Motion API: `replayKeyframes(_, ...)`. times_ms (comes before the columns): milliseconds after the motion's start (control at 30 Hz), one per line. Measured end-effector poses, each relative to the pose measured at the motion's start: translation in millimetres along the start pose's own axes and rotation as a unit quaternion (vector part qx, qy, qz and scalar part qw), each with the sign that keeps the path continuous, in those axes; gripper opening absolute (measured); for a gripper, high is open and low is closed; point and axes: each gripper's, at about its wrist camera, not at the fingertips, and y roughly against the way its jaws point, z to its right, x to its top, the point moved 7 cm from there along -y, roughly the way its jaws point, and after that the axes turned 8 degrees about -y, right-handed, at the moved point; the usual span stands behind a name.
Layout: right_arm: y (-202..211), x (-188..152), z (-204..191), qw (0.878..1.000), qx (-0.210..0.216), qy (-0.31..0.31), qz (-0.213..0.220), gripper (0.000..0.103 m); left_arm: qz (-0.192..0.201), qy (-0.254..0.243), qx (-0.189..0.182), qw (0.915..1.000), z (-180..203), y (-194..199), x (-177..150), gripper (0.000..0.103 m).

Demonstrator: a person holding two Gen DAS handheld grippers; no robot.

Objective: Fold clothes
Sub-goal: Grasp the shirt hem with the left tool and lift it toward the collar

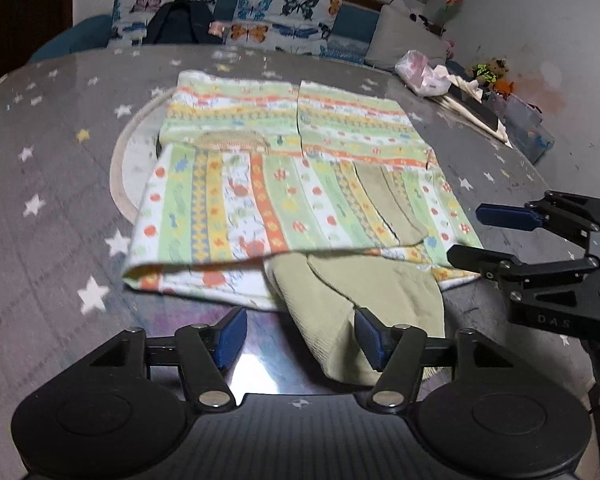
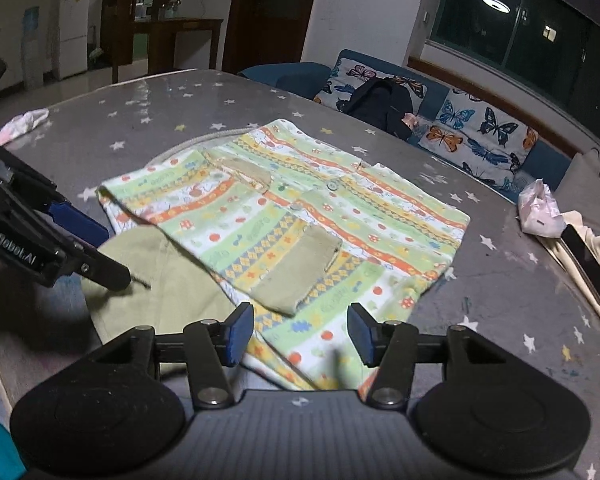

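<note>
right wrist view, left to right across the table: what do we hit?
Left claw → olive cloth → patterned shirt → pink-white plastic bag → phone. Both claws are open and hold nothing.

Premises: a private home, living area. Evidence: butterfly-print sofa (image 2: 452,128) under a dark night window (image 2: 532,36), white refrigerator (image 2: 73,32) in the adjoining room, wooden door (image 2: 268,12). The table (image 1: 52,184) carries a grey star-patterned cover.
</note>
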Motion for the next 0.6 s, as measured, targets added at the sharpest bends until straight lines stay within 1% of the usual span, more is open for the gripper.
replayKeyframes(67, 0, -4, -1, 1.0, 0.001, 0.006, -0.001, 0.055, -0.001, 0.0, -0.004, 1.0, 3, 0, 0, 0.046)
replayKeyframes(133, 1, -8, -3, 1.0, 0.003, 0.011, -0.001, 0.055, -0.006, 0.004, -0.015, 0.9999, 5, -1, -1, 0.03)
replayKeyframes(200, 1, -12, -4, 1.0, 0.004, 0.017, -0.002, 0.055, -0.008, 0.008, -0.024, 0.9996, 7, -1, 0, 0.023)
replayKeyframes(400, 3, -23, -9, 0.999, 0.009, 0.034, -0.004, 0.056, 0.012, 0.002, -0.036, 0.9993, 11, 10, 15, 0.015)
replayKeyframes(567, 4, -33, -12, 0.999, 0.013, 0.048, -0.006, 0.057, 0.032, 0.01, -0.054, 0.998, 9, 19, 40, 0.013)
replayKeyframes(600, 4, -35, -14, 0.999, 0.015, 0.052, -0.006, 0.06, 0.036, 0.012, -0.057, 0.9977, 8, 20, 46, 0.013)
